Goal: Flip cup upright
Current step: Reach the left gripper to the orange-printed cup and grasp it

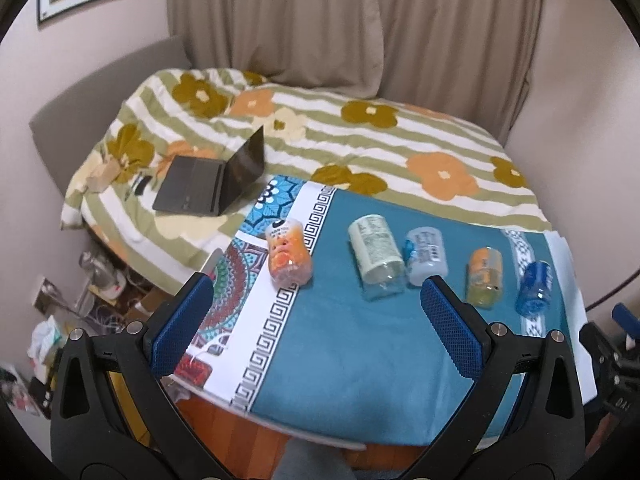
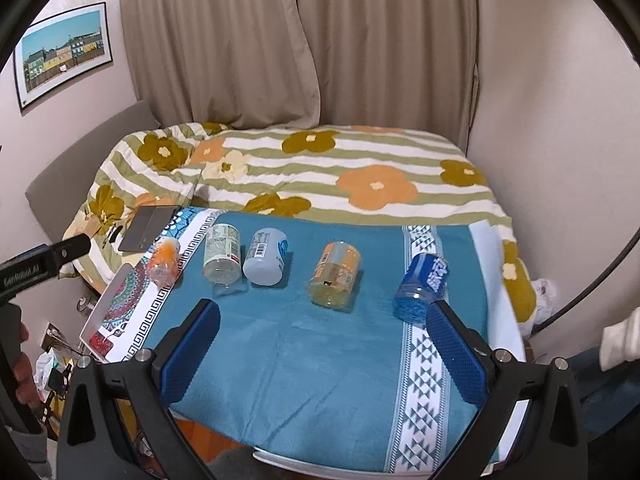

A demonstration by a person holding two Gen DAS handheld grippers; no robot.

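open left gripper [image 1: 316, 320], five cups lying sideways [image 1: 290, 256]

The left gripper [image 1: 316, 312] is held with its blue fingers spread wide apart and nothing between them. The right gripper [image 2: 324, 336] is held the same way, fingers wide and gripping nothing.

Five cups lie on their sides in a row on the teal cloth [image 1: 360, 352]: an orange cup [image 1: 289, 256] farthest left, a pale green cup [image 1: 376, 256], a light blue cup [image 1: 425, 254], a yellow-orange cup [image 1: 485, 278], and a dark blue cup [image 1: 534, 288] far right. The left gripper [image 1: 316, 300] hangs wide apart near them, seemingly touching none. A laptop [image 1: 212, 184] sits open on the bed [image 1: 400, 140] beyond.
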